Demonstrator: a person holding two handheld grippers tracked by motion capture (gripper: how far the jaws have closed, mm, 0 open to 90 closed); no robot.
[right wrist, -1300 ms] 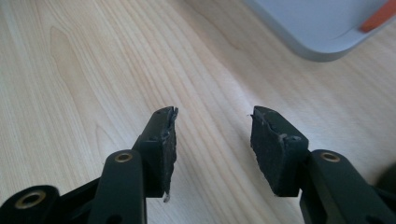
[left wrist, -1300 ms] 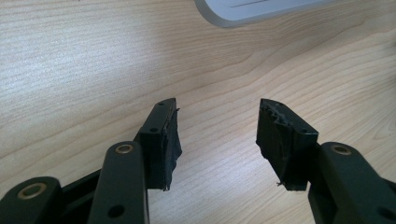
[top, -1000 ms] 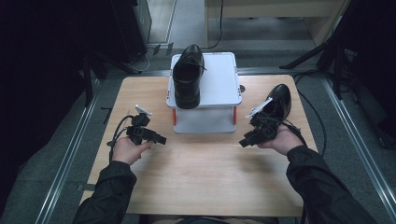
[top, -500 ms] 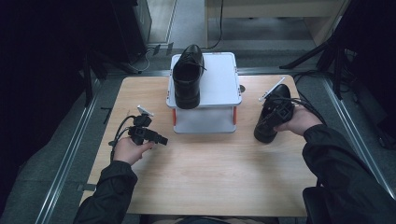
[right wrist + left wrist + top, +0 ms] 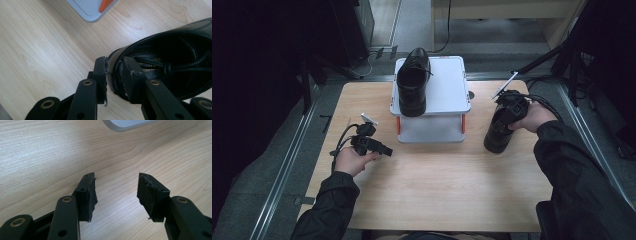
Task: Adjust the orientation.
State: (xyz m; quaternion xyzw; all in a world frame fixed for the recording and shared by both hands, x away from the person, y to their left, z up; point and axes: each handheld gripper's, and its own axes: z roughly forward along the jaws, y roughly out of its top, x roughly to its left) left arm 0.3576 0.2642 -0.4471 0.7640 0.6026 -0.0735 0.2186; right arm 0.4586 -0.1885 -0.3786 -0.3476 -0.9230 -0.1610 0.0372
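One black lace-up shoe [image 5: 413,82] lies on top of a white two-tier stand [image 5: 447,90] at the back middle of the wooden table. A second black shoe [image 5: 499,131] rests on the table to the right of the stand. My right gripper [image 5: 507,114] is shut on the rim of this shoe's [image 5: 160,67] opening, one jaw outside the leather and one inside [image 5: 113,75]. My left gripper [image 5: 384,149] hovers open above bare wood left of the stand. Nothing sits between its pads [image 5: 116,192].
The stand's white base corner [image 5: 125,125] lies just ahead of my left gripper. An orange post [image 5: 106,5] of the stand shows near the right shoe. Dark cables and tripod legs [image 5: 542,62] sit beyond the table's right back edge.
My right gripper swung the shoe from a raised, tilted hold down toward the table and a little toward the stand. The left gripper barely moved.
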